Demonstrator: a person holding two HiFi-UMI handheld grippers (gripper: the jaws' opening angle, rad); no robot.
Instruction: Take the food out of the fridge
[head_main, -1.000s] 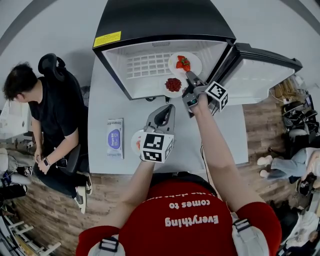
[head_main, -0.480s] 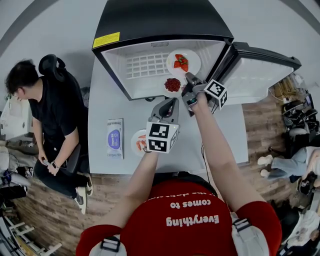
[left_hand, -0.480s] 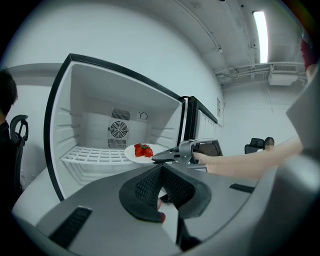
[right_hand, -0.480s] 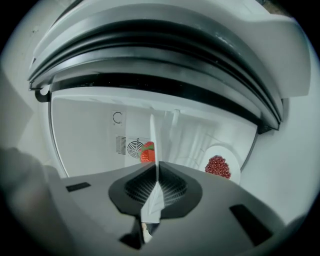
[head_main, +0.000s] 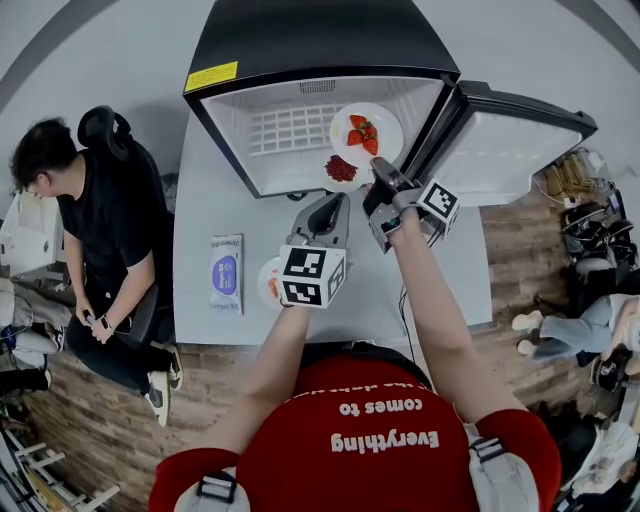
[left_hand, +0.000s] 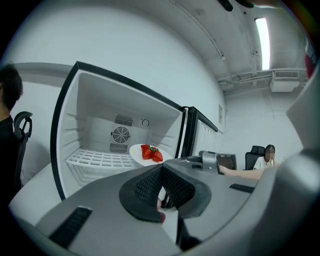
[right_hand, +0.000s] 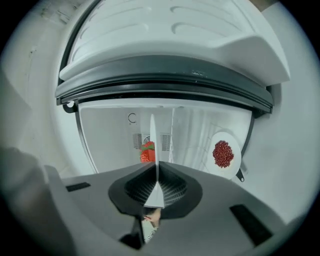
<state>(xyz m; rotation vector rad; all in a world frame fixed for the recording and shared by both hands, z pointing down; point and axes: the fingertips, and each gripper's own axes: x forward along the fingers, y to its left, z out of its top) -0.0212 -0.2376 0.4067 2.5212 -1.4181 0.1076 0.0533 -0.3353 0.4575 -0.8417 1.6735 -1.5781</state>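
In open fridge (head_main: 290, 130), red-bean plate (head_main: 340, 168) sits at 7 o'clock of strawberry plate (head_main: 367, 133). Jaws of right gripper (head_main: 374, 181) just clamped onto strawberry plate's rim; left gripper (left_hand: 161, 170) closed, empty.

Wore red T-shirt (head_main: 370, 445), short sleeves, white print (head_main: 385, 425) "Everything comes to" across chest. Pale straps (head_main: 483, 450) w/ dark buckles over both shoulders. Left gripper (head_main: 330, 203) & right gripper (head_main: 378, 182): grey plastic shells, black mesh-textured pads (left_hand: 145, 187), dark slot-shaped recesses on shells. Each carried white cube (head_main: 310, 278) w/ black sq. markers.
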